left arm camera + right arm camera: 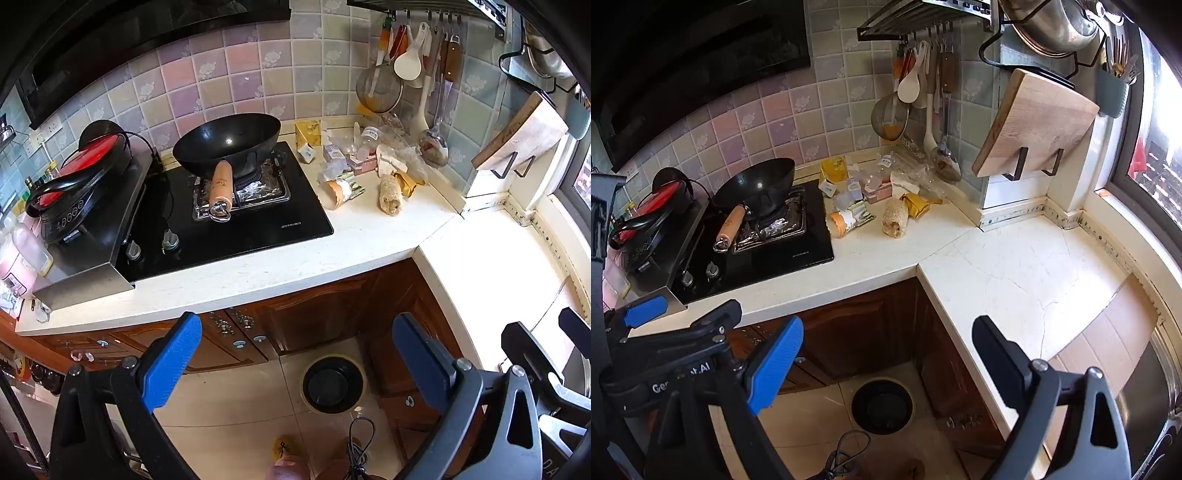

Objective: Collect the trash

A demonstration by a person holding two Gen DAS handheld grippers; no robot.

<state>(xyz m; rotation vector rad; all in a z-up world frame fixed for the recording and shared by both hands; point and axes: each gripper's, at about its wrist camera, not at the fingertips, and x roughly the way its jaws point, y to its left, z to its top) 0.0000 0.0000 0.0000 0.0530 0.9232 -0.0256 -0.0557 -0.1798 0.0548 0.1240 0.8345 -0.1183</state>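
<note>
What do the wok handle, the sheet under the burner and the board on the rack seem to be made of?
Wok handle: pale matte wood, likely, with a metal ring at its end.
Sheet: aluminium foil by its crinkled, mirror-like shine.
Board: wood, apparently, with visible grain and a darker edge.

— What colours did you get on my feed?

— I saw blue pads (pixel 173 363) on black gripper arms, a black wok (pixel 227 144) with a pale wooden handle (pixel 221 184), and a white countertop (pixel 332 243).

— And the wall?

— Pastel pink, lilac and green tiles (pixel 221 70) with a faint flower print; I noted dark brown cabinets (pixel 857 325) too.
</note>
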